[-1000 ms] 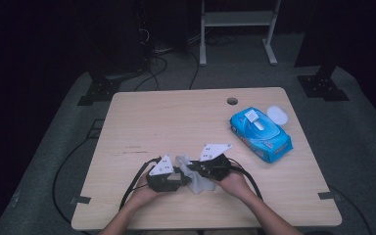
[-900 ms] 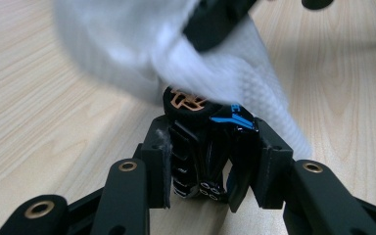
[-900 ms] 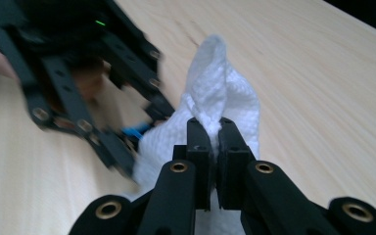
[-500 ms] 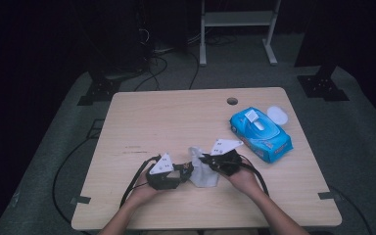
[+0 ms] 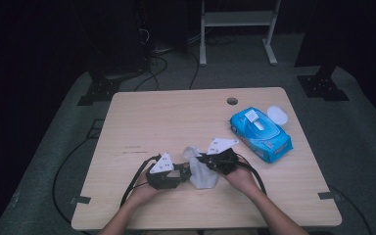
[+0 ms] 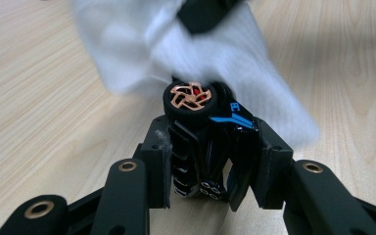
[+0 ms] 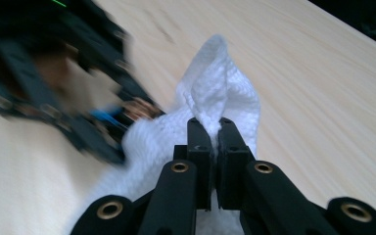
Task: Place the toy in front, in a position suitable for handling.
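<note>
Near the front edge of the light wooden tabletop [image 5: 166,117], the person's two hands meet over a small job. The left gripper [image 6: 210,161] is clamped on a black toy car [image 6: 208,142] — a small model with blue markings and a copper-coloured wheel hub facing the camera in the left gripper view. The car stands on end between the jaws, its wheel rising just above the pads, which press on both of its sides.

The right gripper [image 7: 210,142] has its jaws drawn close together, pinching a fold of a white wipe [image 7: 215,98]. In the right gripper view a peak of the cloth stands up beyond the jaw tips, and the rest spreads down over the tabletop below. In the left gripper view the wipe [image 6: 215,54] lies draped against the far end of the toy car, touching it around the wheel.

From the high view, the left gripper [image 5: 178,172] and the right gripper [image 5: 203,160] sit just beside each other with the wipe [image 5: 201,172] bunched between them. Well apart, toward the right far side, lies a blue wipes pack [image 5: 260,131] with its round white lid [image 5: 277,115] flipped open.
</note>
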